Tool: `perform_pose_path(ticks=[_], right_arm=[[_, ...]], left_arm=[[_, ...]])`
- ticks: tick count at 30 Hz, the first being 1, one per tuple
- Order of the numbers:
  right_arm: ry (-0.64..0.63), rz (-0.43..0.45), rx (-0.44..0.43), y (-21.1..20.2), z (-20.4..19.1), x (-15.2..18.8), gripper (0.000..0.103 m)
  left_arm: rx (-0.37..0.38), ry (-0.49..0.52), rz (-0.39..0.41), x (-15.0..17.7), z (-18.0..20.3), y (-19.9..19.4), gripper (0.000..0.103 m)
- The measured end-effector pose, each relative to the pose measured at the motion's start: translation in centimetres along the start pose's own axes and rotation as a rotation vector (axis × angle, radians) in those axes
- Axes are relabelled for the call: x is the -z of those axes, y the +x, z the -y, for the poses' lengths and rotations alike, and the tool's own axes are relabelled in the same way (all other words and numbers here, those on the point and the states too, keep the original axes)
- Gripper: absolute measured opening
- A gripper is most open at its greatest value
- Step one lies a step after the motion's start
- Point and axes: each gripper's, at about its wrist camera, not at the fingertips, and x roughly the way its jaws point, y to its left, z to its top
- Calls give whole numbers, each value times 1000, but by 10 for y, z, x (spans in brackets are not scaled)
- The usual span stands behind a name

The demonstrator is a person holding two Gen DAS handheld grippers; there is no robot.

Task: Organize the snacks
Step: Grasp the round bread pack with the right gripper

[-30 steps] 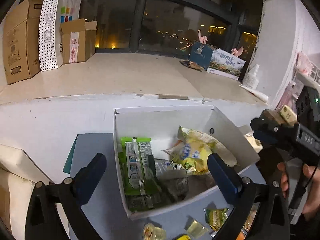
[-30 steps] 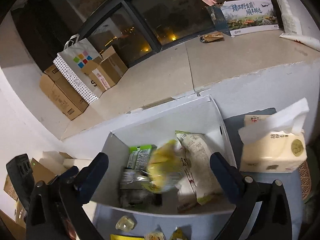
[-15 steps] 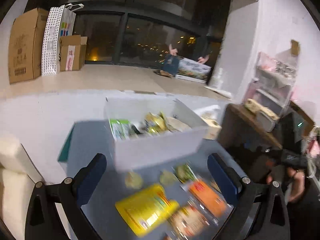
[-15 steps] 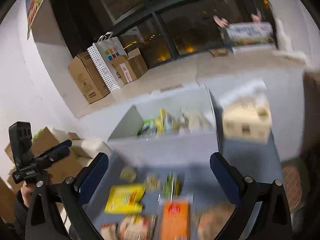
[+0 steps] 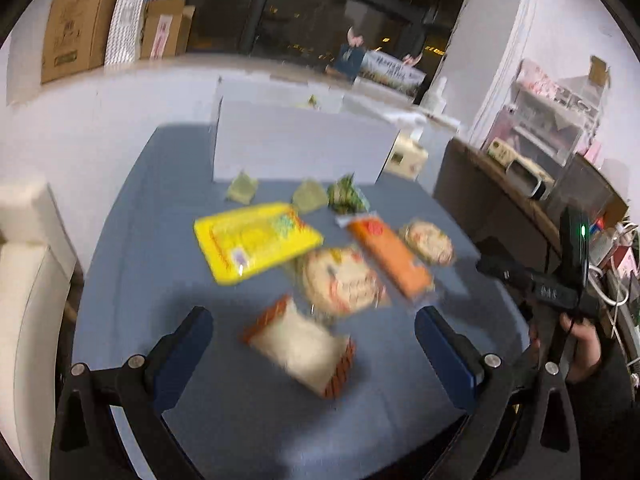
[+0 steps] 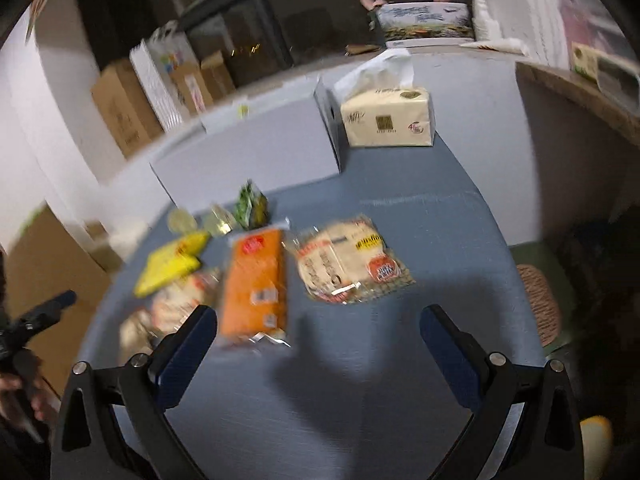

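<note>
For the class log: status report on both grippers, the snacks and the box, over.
Left gripper open, empty. Right gripper open, empty. Snacks loose on table; orange packet nearest right. White box beyond them. Path clear.

A white open-topped cardboard box [image 5: 296, 148] is set at the far edge of the blue table [image 5: 168, 280], with a cream tissue pack [image 6: 387, 118] just beside it on the right. Before the box, a yellow flat packet [image 5: 256, 240] is laid on the left, an orange long packet [image 6: 256, 284] in the middle, and a clear round-bread bag [image 6: 352, 260] on the right.

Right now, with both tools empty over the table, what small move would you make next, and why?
Probably lower the right tool onto the orange packet, the snack lying nearest it on the blue table. Its jaws stand wide open and hold nothing, and the white box waits just behind the loose snacks.
</note>
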Motion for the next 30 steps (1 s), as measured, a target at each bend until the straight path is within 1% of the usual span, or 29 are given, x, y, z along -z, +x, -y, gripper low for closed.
perform_pose_path(ticks=[3, 5, 9, 13, 14, 16, 19, 20, 21, 23, 25, 27, 30], right_arm=[[-44, -43, 19, 14, -3, -7, 103], [-47, -78, 22, 27, -2, -16, 103], [-95, -151, 95, 65, -2, -33, 103], [-129, -209, 141, 95, 4, -44, 103], [-131, -222, 148, 100, 7, -46, 103], [-132, -247, 135, 108, 10, -48, 103], [-208, -260, 162, 112, 3, -44, 103], [-239, -238, 159, 109, -1, -41, 98], [-238, -237, 146, 107, 0, -41, 93], [-238, -228, 147, 102, -1, -42, 79], [-219, -234, 146, 97, 1, -42, 79], [-192, -217, 89, 89, 4, -41, 79], [-165, -177, 68, 70, 6, -42, 79]], left_arm=[[-22, 19, -20, 14, 4, 1, 103], [-42, 28, -34, 18, 3, 3, 103], [-52, 20, -52, 21, -2, 6, 103], [-59, 4, -60, 22, -7, 8, 103], [-61, -4, -61, 23, -9, 9, 103], [-57, -20, -68, 23, -14, 11, 103], [-51, -32, -72, 22, -18, 13, 103], [-50, -31, -74, 22, -19, 14, 103], [-48, -22, -74, 20, -20, 14, 103], [-43, 8, -72, 15, -20, 16, 103], [-34, 45, -73, 7, -21, 18, 103], [-4, 87, -76, -5, -23, 23, 103], [41, 185, -88, -31, -24, 36, 103]])
